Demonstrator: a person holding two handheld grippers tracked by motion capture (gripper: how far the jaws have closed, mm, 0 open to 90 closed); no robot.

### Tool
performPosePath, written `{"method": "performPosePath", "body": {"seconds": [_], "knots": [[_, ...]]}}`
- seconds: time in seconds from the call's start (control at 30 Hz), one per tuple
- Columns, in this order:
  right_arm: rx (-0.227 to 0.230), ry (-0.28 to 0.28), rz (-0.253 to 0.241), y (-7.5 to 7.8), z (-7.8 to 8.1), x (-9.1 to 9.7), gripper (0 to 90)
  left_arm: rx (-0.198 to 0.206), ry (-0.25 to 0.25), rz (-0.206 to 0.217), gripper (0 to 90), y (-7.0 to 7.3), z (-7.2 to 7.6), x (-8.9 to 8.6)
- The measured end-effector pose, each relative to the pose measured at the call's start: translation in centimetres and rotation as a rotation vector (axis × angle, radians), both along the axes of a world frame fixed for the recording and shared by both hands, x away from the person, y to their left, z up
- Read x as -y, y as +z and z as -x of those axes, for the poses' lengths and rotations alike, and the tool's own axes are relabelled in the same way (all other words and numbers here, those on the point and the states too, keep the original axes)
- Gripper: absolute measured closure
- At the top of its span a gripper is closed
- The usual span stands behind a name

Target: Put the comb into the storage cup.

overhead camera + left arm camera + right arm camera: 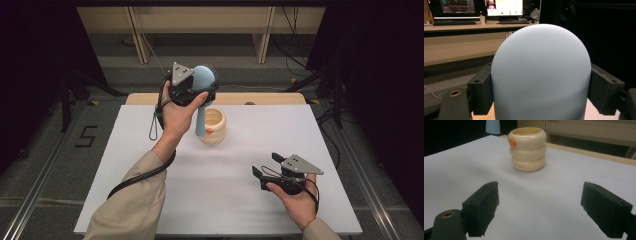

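Note:
A light blue brush [204, 76] with dark bristles is held upright above the table, head up and handle down. My left gripper [201, 91] is shut on its head; in the left gripper view the rounded blue brush back [541, 75] sits between both pads, which press on its sides. The handle hangs just in front of a cream ringed cup [214, 127] with an orange mark; whether they touch I cannot tell. My right gripper [265, 164] rests low at the table's front right, open with nothing between its fingers. It [544, 210] faces the cup [527, 150].
A white board [150, 200] covers the table, with a wooden edge [270, 98] showing at the back. Dark stands and cables flank both sides. A desk with monitors [474, 7] stands far behind.

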State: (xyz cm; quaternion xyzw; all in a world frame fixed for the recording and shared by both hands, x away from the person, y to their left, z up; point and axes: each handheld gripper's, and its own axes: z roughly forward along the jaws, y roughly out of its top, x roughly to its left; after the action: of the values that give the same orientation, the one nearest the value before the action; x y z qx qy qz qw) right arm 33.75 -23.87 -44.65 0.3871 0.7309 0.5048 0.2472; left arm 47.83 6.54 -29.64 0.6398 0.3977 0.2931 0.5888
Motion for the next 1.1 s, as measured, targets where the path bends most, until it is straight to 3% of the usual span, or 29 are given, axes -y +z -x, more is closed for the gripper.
{"method": "performPosePath", "body": {"seconds": [1.1], "knots": [[-0.006, -0.010, -0.004, -0.05, -0.17, 0.36, 15.8, 0.052, -0.005, -0.012, 19.7, 0.80, -0.86, 0.89]]}}
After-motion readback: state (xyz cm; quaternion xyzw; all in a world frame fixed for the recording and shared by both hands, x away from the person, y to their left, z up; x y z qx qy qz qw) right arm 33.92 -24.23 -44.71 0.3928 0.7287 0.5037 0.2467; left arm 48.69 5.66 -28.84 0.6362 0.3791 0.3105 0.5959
